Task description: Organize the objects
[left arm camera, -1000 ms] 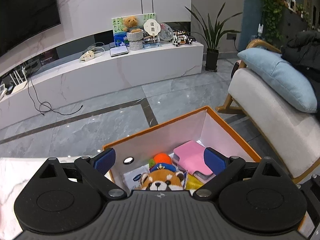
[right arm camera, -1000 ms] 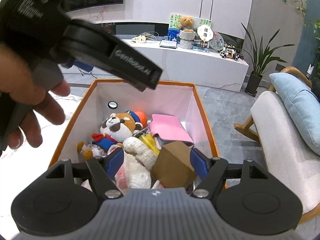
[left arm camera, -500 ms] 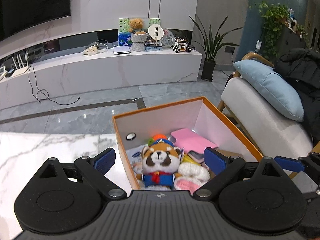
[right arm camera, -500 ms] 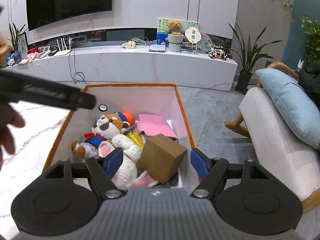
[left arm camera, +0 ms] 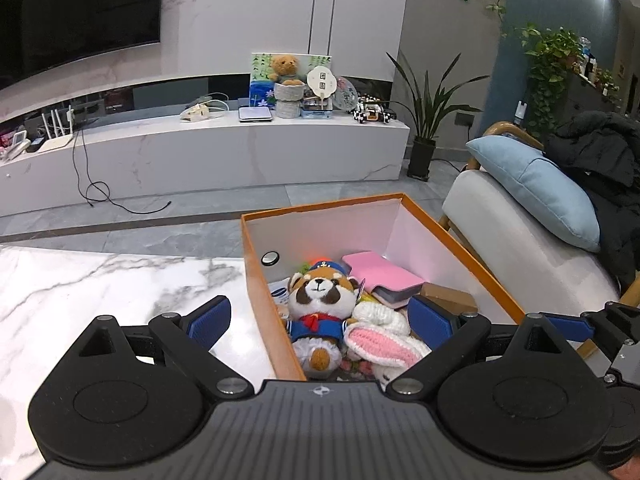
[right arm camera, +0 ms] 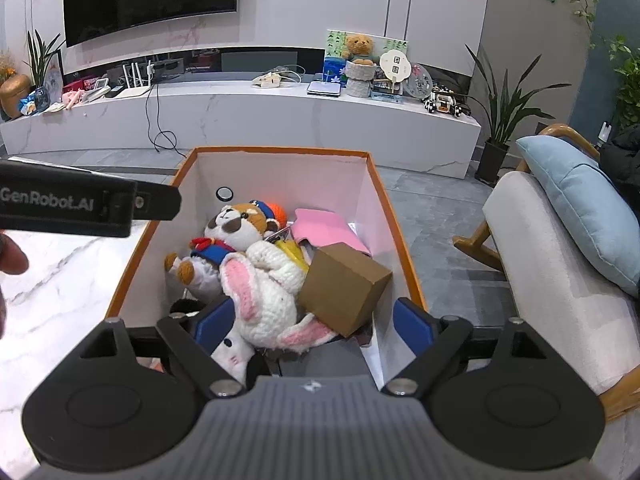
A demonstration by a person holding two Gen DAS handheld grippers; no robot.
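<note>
Right wrist view: the carton (right arm camera: 344, 288) lies tilted in the bin (right arm camera: 400, 240), against its right wall, leaning on the bunny (right arm camera: 264, 284).
Right gripper (right arm camera: 312, 324) opening, nothing pinched; left gripper (left arm camera: 320, 318) open, empty. Carton looks light and stiff: grip opposite flat faces. Bunny soft, squashy.

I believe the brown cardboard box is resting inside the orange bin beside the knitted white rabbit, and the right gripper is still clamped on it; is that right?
Not quite. The brown cardboard box does rest inside the orange bin beside the knitted white rabbit, but the right gripper is not clamped on it: its jaws are opening and its pads stand clear of the box, as the right wrist view shows.
</note>
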